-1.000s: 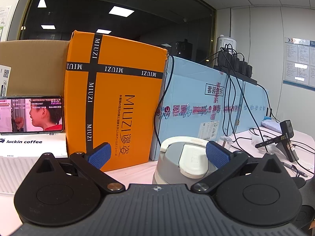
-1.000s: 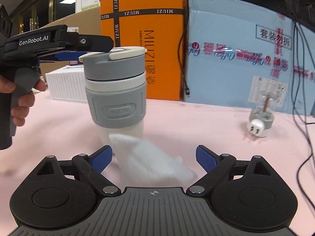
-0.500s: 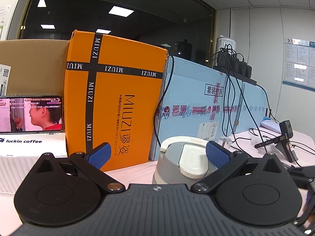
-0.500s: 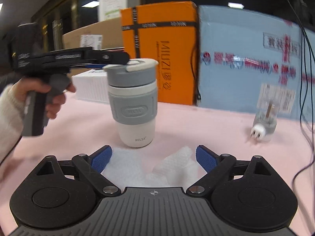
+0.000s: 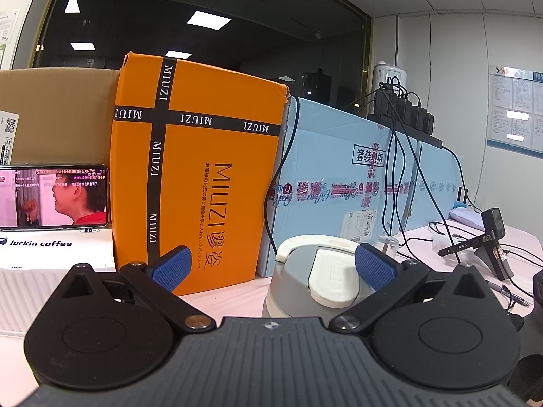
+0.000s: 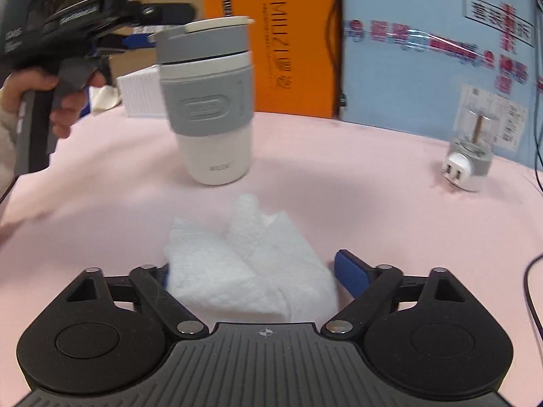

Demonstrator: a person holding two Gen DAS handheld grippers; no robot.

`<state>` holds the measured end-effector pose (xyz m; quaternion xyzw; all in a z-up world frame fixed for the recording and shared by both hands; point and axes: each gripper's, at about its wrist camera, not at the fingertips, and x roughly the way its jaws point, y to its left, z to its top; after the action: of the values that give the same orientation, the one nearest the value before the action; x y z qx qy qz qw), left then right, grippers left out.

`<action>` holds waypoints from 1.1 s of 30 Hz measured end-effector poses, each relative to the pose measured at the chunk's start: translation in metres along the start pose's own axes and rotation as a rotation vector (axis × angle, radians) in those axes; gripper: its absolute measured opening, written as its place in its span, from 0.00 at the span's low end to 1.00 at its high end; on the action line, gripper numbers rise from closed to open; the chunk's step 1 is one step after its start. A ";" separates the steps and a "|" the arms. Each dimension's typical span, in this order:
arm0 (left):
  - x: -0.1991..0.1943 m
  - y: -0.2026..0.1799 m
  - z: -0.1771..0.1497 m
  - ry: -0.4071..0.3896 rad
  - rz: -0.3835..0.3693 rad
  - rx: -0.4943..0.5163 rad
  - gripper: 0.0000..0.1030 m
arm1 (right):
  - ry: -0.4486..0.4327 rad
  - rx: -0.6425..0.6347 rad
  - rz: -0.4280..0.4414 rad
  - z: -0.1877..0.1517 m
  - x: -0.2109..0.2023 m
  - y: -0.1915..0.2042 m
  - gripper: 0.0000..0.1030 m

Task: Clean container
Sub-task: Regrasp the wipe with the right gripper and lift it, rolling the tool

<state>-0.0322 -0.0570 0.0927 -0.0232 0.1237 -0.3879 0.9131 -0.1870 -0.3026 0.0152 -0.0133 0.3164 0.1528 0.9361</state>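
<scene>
Cup point(image 6: 212, 101), white with a grey sleeve and grey lid, stands upright on the pink worktop point(image 6: 373, 186), in front of the orange box point(image 6: 292, 44). Just in front of the cup lies a crumpled white cloth point(image 6: 251, 264), which sits between the wide-spread jaws of the right gripper point(image 6: 251, 276); whether the pads touch it I cannot tell. The left gripper point(image 5: 273, 268) hovers level with the cup's lid point(image 5: 315, 271), jaws wide apart and holding nothing, its right pad over the lid's white flap. To the right of the cup, well apart, a plug adapter point(image 6: 468, 166) lies before the blue box point(image 6: 441, 51).
</scene>
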 end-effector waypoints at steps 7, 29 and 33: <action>0.000 0.000 0.001 0.000 0.000 0.002 1.00 | -0.016 -0.061 0.043 -0.001 -0.003 0.014 0.14; 0.000 -0.002 -0.001 0.002 -0.002 0.001 1.00 | -0.611 0.725 0.221 0.042 -0.009 -0.028 0.10; -0.001 -0.001 -0.001 0.000 0.002 -0.002 1.00 | -0.553 0.858 0.269 0.038 0.016 -0.031 0.10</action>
<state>-0.0338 -0.0570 0.0922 -0.0240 0.1240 -0.3870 0.9134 -0.1439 -0.3228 0.0341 0.4526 0.0905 0.1260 0.8781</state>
